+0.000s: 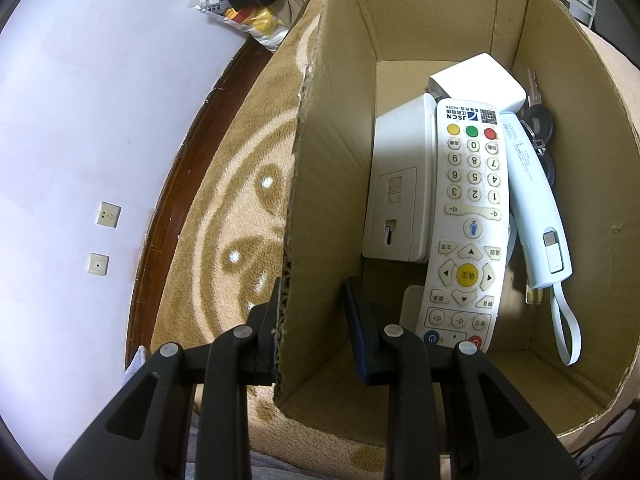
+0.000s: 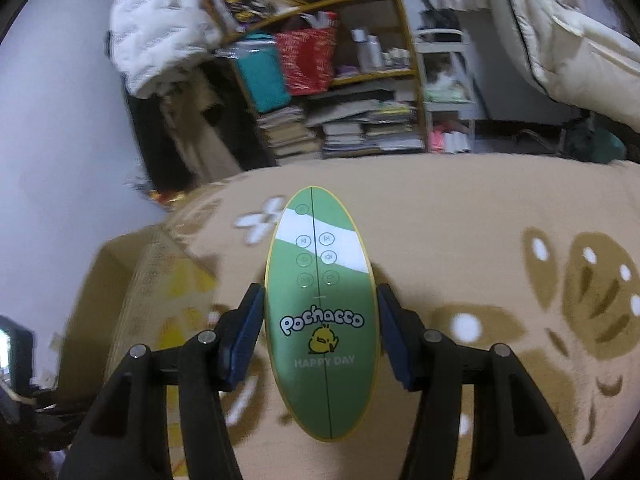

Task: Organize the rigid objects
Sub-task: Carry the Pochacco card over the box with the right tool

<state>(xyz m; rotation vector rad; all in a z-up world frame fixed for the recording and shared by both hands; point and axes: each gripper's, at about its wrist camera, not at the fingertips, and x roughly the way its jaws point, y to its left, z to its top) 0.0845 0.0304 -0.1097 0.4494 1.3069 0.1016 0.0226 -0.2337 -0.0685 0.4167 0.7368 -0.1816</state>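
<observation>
A cardboard box [image 1: 332,152] stands on a tan patterned blanket [image 1: 240,208]. Inside lie a white remote [image 1: 468,220] with coloured buttons, a white flat device [image 1: 400,184], a white charger block [image 1: 480,80], a pale blue power bank [image 1: 532,208] with a loop strap, and dark keys [image 1: 538,120]. My left gripper [image 1: 314,312] is open and straddles the box's left wall, one finger outside, one inside. In the right wrist view my right gripper [image 2: 320,312] is shut on a green oval Pochacco device [image 2: 320,320], held above the blanket [image 2: 460,232]. The box [image 2: 120,280] shows blurred at lower left.
A pale wall [image 1: 80,120] with two sockets and a dark wooden skirting runs left of the blanket. A plastic bag [image 1: 248,16] lies at the far edge. Beyond the blanket stands a cluttered shelf [image 2: 340,80] with books and bags, and white bedding [image 2: 560,40] hangs at right.
</observation>
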